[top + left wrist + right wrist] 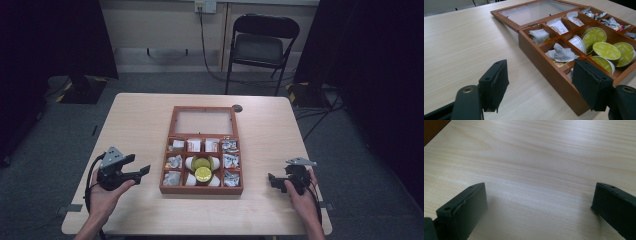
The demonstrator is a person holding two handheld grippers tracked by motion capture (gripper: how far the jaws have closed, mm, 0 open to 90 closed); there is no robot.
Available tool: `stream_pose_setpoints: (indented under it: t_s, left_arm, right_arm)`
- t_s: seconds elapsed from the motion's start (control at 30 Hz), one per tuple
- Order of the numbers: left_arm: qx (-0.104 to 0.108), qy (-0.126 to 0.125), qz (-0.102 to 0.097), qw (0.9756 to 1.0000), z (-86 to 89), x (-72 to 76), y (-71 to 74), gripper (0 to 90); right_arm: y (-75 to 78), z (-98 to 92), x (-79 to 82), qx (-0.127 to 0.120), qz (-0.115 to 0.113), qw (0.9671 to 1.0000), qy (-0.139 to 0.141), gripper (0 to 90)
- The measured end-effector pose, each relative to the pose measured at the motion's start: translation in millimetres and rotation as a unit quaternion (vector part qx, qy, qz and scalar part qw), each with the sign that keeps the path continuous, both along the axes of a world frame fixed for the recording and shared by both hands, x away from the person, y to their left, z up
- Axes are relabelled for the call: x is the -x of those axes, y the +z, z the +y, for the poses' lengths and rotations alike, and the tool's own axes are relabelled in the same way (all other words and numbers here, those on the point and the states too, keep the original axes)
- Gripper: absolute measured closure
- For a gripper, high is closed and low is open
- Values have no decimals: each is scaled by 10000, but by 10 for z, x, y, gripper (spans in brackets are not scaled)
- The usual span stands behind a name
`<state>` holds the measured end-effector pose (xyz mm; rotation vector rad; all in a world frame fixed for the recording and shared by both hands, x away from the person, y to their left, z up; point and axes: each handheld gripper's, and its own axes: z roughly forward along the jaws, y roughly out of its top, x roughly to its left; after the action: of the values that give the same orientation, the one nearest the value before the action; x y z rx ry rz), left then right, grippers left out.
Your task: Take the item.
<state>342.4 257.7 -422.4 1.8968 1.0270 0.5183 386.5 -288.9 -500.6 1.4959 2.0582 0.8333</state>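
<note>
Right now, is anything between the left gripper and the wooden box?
Nothing visible. Bare table lies between the left gripper and the near side wall of the open wooden box; its jaws are apart and empty.

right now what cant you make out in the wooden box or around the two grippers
- Print on the packets in the box's back row: too small in the high view.
- Near corner of the wooden box: in the left gripper view, the left gripper hides it behind one black jaw.
- Far-side foil wrappers: cut off by the left gripper view's right edge.
- Right gripper: jaws apart over bare table; the box is barely in frame.
</note>
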Motion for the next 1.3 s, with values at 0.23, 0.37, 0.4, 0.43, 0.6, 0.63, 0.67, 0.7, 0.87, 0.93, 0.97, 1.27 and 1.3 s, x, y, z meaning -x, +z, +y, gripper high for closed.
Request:
stream_pose_setpoints:
  t_s: [0.23, 0.37, 0.4, 0.43, 0.6, 0.63, 0.67, 0.7, 0.87, 0.93, 0.97, 1.27, 1.3]
  left_arm:
    - [6, -338, -19, 9994, -200, -14, 23, 325]
    - [-18, -513, -63, 9987, -311, -48, 61, 323]
    - [34, -561, -56, 9984, -330, -60, 60, 323]
    - [229, -621, -5, 9978, -335, -75, 49, 323]
    - [42, -757, 155, 9970, -453, -134, -3, 320]
    - [35, -783, 142, 9968, -475, -138, -5, 319]
    - [-2, -806, 123, 9967, -501, -141, -7, 320]
    - [-33, -858, 131, 9962, -521, -150, -9, 322]
    - [-42, -1027, 209, 9945, -587, -195, -13, 329]
    - [-27, -1036, 225, 9944, -626, -205, 0, 328]
    - [-21, -1048, 215, 9943, -652, -204, 6, 326]
    - [-182, -1416, 325, 9892, -944, -251, -12, 336]
    - [-159, -1467, 351, 9884, -967, -263, -21, 336]
  right_arm:
    - [0, 0, 0, -2, 4, 10000, -2, 0]
    - [0, 1, 1, -3, 5, 10000, -3, 0]
    - [0, 1, 1, -3, 4, 10000, -2, 0]
    - [0, 2, 1, -9, 5, 10000, -5, 0]
    - [0, 1, 1, -3, 5, 10000, -2, 0]
    - [0, 1, 0, -3, 5, 10000, -2, 0]
    - [0, 1, 0, -3, 5, 10000, -2, 0]
    - [0, 1, 0, -3, 4, 10000, -2, 0]
    - [0, 1, 0, -4, 4, 10000, -3, 0]
    - [0, 1, 0, -3, 5, 10000, -2, 0]
    - [0, 0, 0, -3, 5, 10000, -2, 0]
    - [0, 2, -2, -12, 5, 10000, 2, 0]
    - [0, 2, -2, -12, 5, 10000, 2, 0]
